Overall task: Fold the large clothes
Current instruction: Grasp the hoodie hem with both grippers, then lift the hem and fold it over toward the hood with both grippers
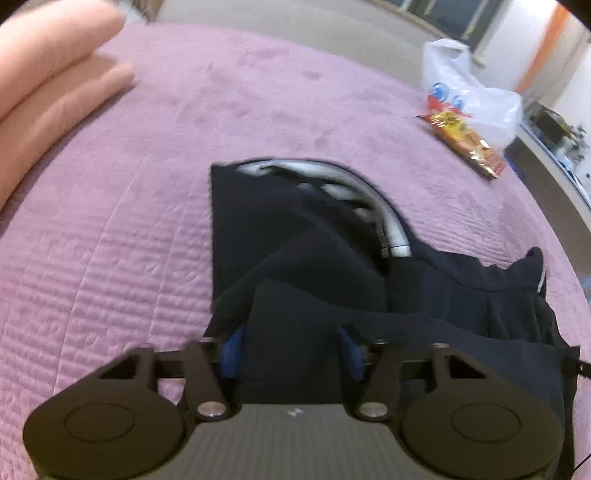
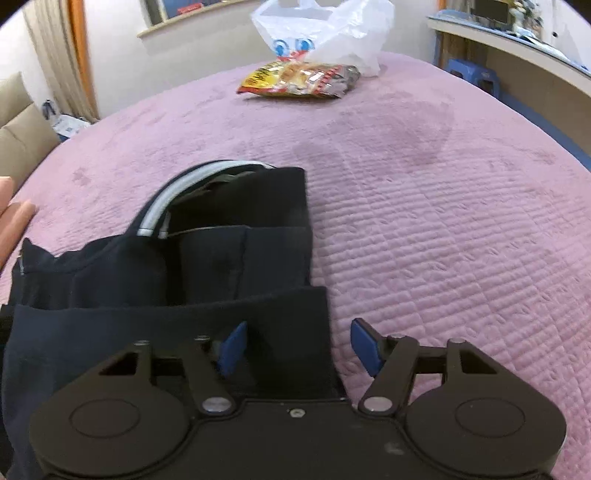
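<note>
A dark navy garment (image 1: 314, 258) with a silvery curved trim (image 1: 369, 192) lies partly folded on the pink quilted bed cover (image 1: 147, 184). My left gripper (image 1: 291, 350) is at its near edge, and a thick fold of the cloth fills the gap between the blue pads (image 1: 232, 350), which press on it. In the right wrist view the same garment (image 2: 221, 266) lies to the left. My right gripper (image 2: 299, 347) straddles its near right corner. The left pad sits against the cloth, while the right pad (image 2: 365, 347) stands clear over bare bed cover (image 2: 443, 221).
A white plastic bag (image 2: 332, 33) and a red-yellow snack packet (image 2: 299, 79) lie at the far side of the bed. A pink folded blanket or pillow (image 1: 44, 74) lies at the left. A desk (image 2: 517, 48) and a blue stool (image 2: 472, 75) stand beyond the bed.
</note>
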The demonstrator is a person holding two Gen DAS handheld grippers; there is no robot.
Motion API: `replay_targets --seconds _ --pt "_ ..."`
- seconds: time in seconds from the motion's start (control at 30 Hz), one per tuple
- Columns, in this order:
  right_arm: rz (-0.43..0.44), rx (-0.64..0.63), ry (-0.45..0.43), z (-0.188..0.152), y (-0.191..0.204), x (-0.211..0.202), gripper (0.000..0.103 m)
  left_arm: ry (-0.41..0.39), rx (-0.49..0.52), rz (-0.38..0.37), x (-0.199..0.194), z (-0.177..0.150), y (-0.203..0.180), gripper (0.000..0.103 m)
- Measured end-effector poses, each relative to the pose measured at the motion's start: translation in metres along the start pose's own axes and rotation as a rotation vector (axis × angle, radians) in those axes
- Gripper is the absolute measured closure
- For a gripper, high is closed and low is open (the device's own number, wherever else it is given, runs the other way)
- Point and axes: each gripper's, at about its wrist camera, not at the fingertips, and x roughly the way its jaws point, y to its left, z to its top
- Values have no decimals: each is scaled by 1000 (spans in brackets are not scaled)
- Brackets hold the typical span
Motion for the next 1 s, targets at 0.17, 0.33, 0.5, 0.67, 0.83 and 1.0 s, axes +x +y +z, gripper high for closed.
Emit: replay_targets --seconds 0.17,0.33,0.5,0.67,0.83,1.0 --pt "-54 -149 -53 -14 24 -22 91 -81 115 16 -21 -13 -25 98" --pt "-109 -324 -153 -27 50 -57 92 -141 109 5 -48 -18 -30 98" --pt "-123 -385 -285 -14 68 -84 92 -209 76 -39 -74 -5 -31 98" --pt "-148 -386 -428 23 77 -86 93 -345 63 -56 -103 26 -36 98" --pt "-167 -344 -463 63 80 -33 93 -419 71 -4 -76 73 -32 98" --pt "-156 -251 -297 69 67 58 92 -306 87 164 18 81 -26 97"
